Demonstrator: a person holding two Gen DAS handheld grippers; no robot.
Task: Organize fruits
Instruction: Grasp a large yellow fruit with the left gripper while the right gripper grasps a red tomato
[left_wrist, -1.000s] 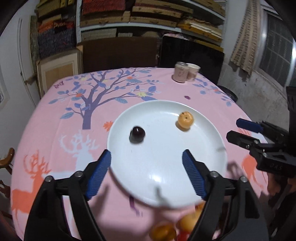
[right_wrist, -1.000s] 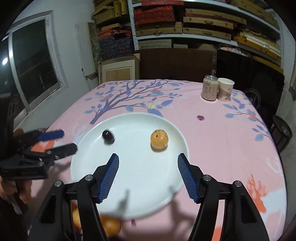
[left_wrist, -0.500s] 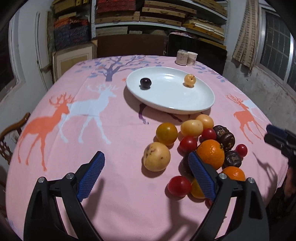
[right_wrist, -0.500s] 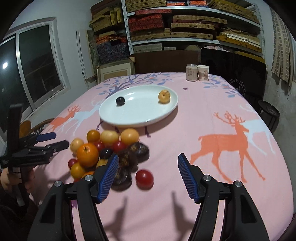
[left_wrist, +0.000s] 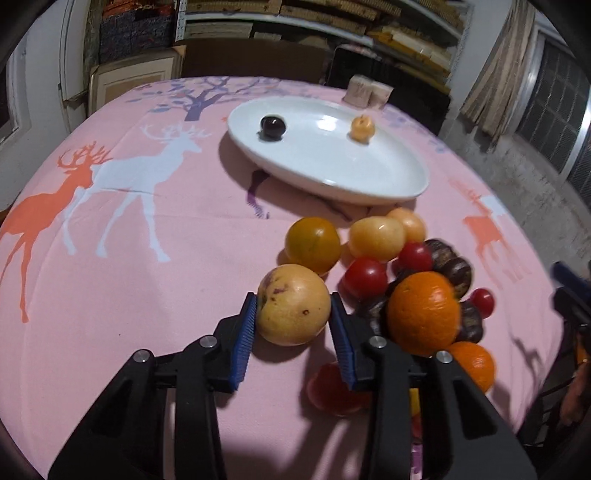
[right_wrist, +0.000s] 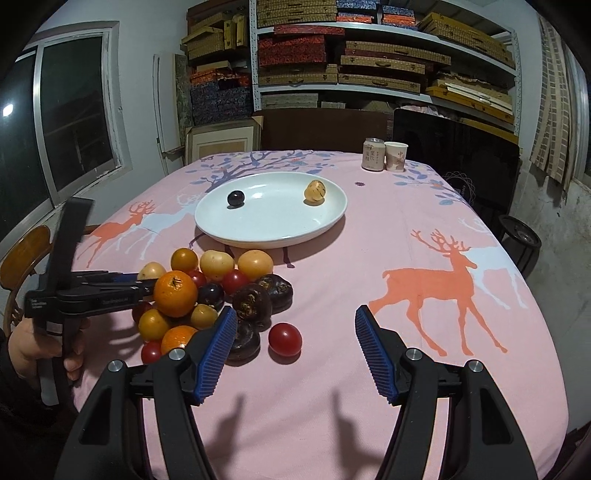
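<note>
Left gripper has its fingers clamped on both sides of the pale yellow fruit, at the 9 o'clock edge of the fruit pile on the bench. Pink cloth at 9 o'clock is bare; the orange crowds 3 o'clock. White plate sits at 12. Right gripper hangs spread wide, a red tomato between its fingers.
</note>
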